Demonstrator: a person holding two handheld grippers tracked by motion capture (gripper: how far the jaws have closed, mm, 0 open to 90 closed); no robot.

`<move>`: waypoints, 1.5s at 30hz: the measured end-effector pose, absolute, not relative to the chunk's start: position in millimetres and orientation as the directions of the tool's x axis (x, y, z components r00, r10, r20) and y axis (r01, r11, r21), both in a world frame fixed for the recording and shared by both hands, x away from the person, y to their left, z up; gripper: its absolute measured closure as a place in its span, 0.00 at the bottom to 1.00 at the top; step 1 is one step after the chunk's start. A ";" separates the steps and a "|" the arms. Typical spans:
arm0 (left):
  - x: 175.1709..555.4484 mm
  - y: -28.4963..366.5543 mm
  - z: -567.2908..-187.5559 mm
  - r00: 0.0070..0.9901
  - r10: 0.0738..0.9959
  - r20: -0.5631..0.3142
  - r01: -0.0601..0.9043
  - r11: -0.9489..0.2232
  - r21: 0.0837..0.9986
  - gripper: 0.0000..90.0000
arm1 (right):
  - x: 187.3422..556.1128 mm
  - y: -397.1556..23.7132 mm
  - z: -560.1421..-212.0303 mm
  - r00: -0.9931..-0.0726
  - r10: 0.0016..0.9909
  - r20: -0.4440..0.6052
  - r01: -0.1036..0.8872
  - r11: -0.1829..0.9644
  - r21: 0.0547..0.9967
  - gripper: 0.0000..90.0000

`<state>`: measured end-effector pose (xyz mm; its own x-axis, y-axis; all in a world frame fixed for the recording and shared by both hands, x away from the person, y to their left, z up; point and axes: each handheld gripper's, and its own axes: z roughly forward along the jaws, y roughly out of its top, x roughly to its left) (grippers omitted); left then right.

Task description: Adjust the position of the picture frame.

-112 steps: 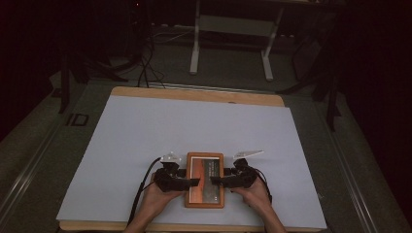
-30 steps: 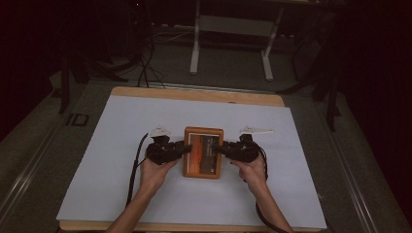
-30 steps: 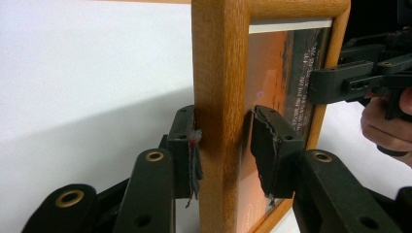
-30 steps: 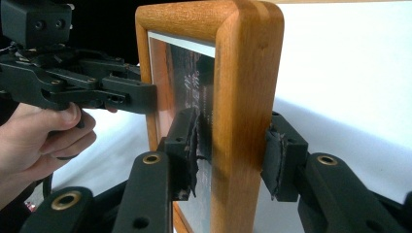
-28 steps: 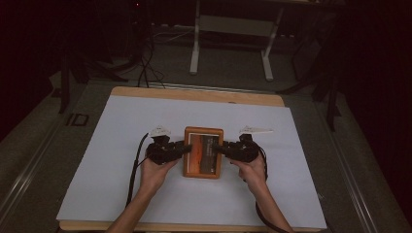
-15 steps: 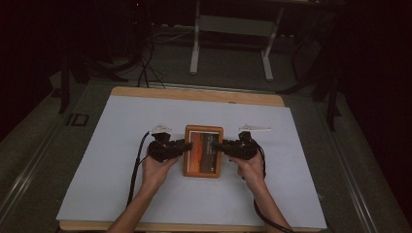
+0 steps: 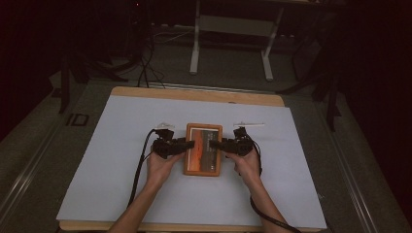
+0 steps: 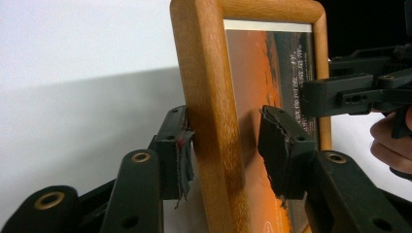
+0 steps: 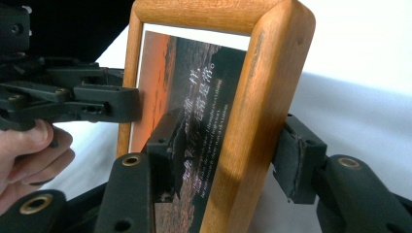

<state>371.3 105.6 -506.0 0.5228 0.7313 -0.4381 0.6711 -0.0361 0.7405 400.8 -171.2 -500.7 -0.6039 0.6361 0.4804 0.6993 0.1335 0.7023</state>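
A wooden picture frame (image 7: 203, 165) with an orange print lies on the white sheet, near the table's front middle. My left gripper (image 7: 187, 144) straddles its left rail (image 8: 209, 73). One pad (image 8: 182, 155) sits against the rail's outer side and the other pad (image 8: 279, 145) stands clear over the glass. My right gripper (image 7: 216, 144) straddles the right rail (image 9: 262, 73), with a small gap at its outer pad (image 9: 294, 162). Both pairs of jaws have just been opening with the rail still between them. Each gripper view also shows the other gripper across the frame.
The white sheet (image 7: 121, 184) covers a wooden table (image 7: 194, 93) whose edge shows at the back and front. Cables trail from both grippers toward the front edge. A white stand (image 7: 231, 29) and dark cables are on the floor behind the table.
Both hands and the frame have sunk slightly toward the near side of the sheet. The frame now lies flat, with the hands still at its two sides.
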 end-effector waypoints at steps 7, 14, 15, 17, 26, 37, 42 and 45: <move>383.6 106.9 -517.1 0.470 0.745 -0.474 0.733 -0.030 0.680 0.58 | 411.6 -169.2 -510.2 -0.554 0.673 0.490 0.741 0.131 0.658 0.55; 392.6 110.4 -528.4 0.456 0.720 -0.524 0.764 -0.015 0.645 0.57 | 415.6 -169.5 -519.4 -0.508 0.703 0.497 0.769 0.111 0.630 0.56; 393.2 110.4 -528.5 0.462 0.716 -0.523 0.763 -0.021 0.646 0.57 | 415.1 -169.8 -519.4 -0.505 0.705 0.497 0.770 0.109 0.628 0.56; 394.3 110.2 -528.7 0.471 0.710 -0.523 0.761 -0.028 0.648 0.57 | 413.7 -170.9 -519.1 -0.507 0.707 0.493 0.767 0.110 0.632 0.56; 396.7 107.0 -529.3 0.478 0.717 -0.507 0.759 -0.048 0.649 0.55 | 415.4 -174.1 -521.0 -0.503 0.703 0.503 0.777 0.114 0.619 0.56; 383.2 109.8 -521.6 0.482 0.777 -0.406 0.709 -0.073 0.702 0.48 | 413.2 -176.1 -513.9 -0.524 0.740 0.422 0.735 0.143 0.662 0.56; 373.1 113.1 -514.8 0.496 0.790 -0.360 0.671 -0.086 0.736 0.48 | 409.9 -179.7 -505.4 -0.536 0.757 0.375 0.704 0.156 0.693 0.56; 364.5 115.9 -508.5 0.505 0.802 -0.319 0.635 -0.095 0.767 0.48 | 407.0 -180.0 -497.9 -0.558 0.768 0.313 0.668 0.191 0.720 0.56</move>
